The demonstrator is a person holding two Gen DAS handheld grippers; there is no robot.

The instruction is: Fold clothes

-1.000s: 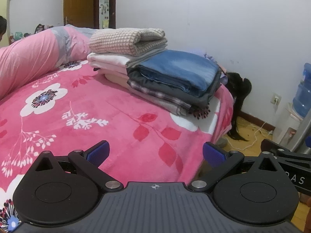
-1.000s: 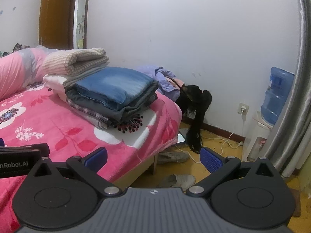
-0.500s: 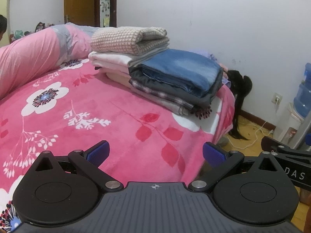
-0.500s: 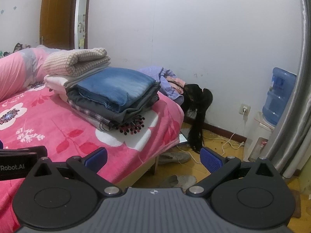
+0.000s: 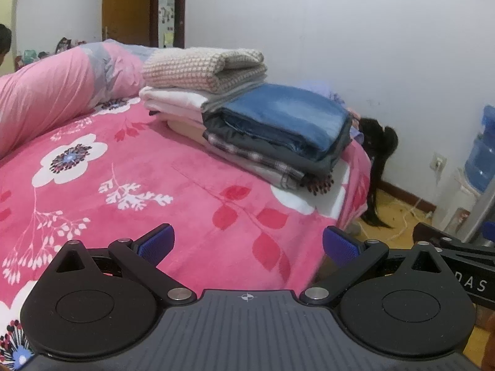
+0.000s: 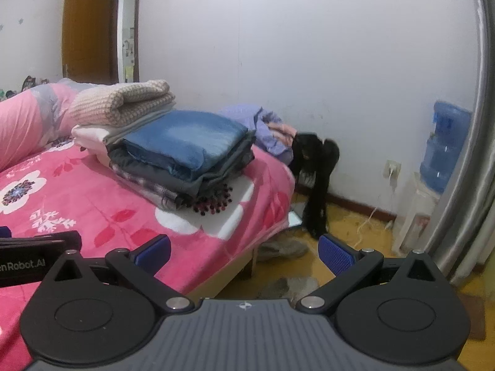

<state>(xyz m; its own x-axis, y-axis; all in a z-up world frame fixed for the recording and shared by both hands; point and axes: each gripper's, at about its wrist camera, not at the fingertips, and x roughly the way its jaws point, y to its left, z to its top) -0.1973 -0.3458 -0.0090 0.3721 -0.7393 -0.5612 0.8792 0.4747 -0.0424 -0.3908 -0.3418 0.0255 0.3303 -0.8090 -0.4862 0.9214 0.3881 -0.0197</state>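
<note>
Pink fleece blanket with white flowers (image 5: pixel 191 185) covers the bed, and a stack of folded clothes (image 5: pixel 247 130) lies on it near the far corner, with folded blue jeans (image 6: pixel 185 136) on top of its near part. The left claw (image 5: pixel 247 244) and the right claw (image 6: pixel 244 252) are both spread wide and hold nothing, well apart from the stack.

1. Folded clothes stack (image 5: pixel 263 142): lies flat on the pink floral bed (image 5: pixel 154 185), near its far corner, ahead of my fingers.
2. Blue jeans (image 5: pixel 287 117): top of the nearer pile, over grey and plaid garments.
3. Waffle-knit sweater (image 5: pixel 204 68): folded, topping the white layers behind.
</note>
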